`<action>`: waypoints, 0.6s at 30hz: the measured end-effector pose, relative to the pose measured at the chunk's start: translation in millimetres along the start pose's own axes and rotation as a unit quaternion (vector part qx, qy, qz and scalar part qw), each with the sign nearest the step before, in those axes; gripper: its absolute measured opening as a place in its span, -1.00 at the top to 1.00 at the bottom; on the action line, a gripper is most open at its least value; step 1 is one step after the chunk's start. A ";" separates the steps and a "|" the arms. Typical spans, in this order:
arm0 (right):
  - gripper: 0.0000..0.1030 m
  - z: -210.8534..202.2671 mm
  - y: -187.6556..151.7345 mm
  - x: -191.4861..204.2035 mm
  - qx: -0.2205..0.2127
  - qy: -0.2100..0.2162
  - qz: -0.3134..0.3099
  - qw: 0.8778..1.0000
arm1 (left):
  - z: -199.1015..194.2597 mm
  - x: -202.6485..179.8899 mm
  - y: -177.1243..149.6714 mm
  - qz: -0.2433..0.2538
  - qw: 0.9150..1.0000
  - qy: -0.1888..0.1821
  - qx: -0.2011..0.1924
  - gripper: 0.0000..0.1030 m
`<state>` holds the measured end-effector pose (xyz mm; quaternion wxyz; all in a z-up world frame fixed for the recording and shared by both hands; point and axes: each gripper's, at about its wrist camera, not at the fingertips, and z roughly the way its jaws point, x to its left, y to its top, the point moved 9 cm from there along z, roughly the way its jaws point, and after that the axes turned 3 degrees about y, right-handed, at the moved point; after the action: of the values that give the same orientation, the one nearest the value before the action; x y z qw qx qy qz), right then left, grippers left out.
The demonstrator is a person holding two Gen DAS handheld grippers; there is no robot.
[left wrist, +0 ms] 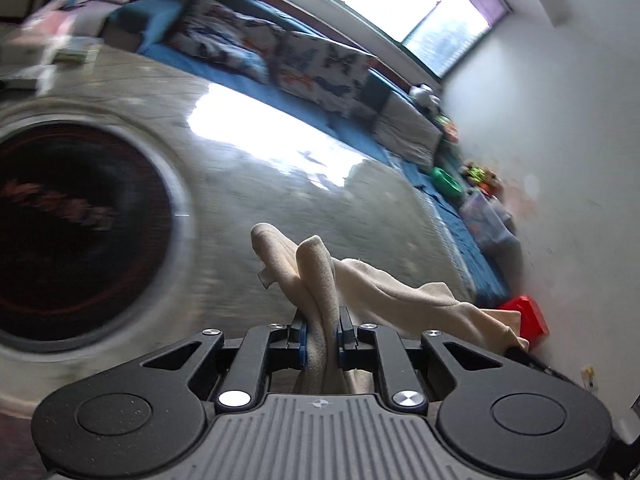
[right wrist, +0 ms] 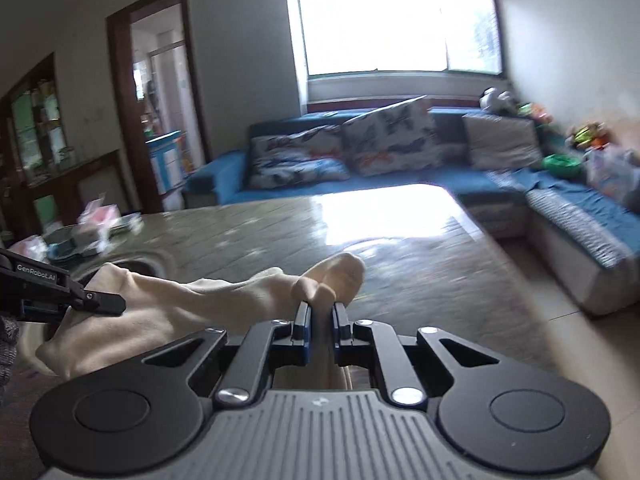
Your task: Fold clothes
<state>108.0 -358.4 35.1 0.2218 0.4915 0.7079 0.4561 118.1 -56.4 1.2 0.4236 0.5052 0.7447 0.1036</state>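
The cream garment (right wrist: 224, 292) (soft, fleece-like cloth, its exact type not readable) hangs stretched between your two grippers, lifted above the grey marbled bench (right wrist: 280, 228). Your left gripper (left wrist: 322, 334) is clamped on a bunched fold of it, with two rounded lumps of cloth poking up past the blue-padded fingers (left wrist: 303, 340) and the rest trailing off to the right. Your right gripper (right wrist: 321, 330) is closed on another bunch of the same cloth, which bulges out just ahead of its fingertips; from there the fabric runs left to where the left gripper (right wrist: 96, 302) pinches it. In the left wrist view the bench carries a large round dark inset (left wrist: 76, 240) with a pale rim, lying to the left of the cloth. Beyond the bench stands a blue corner sofa (right wrist: 460, 178) with butterfly-print cushions (right wrist: 392, 140), toys piled at its right end, under a bright window (right wrist: 384, 20). A red box (left wrist: 528, 318) sits low by the wall.
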 end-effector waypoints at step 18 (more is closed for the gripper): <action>0.74 -7.9 -31.3 -118.7 0.049 -0.141 0.030 0.988 | 74.0 -52.0 -35.5 0.119 0.991 0.038 0.046 0.19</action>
<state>136.2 -471.5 -4.1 0.2809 0.5821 0.6764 0.3532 155.6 -137.0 -38.0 0.3561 0.6052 0.6985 0.1378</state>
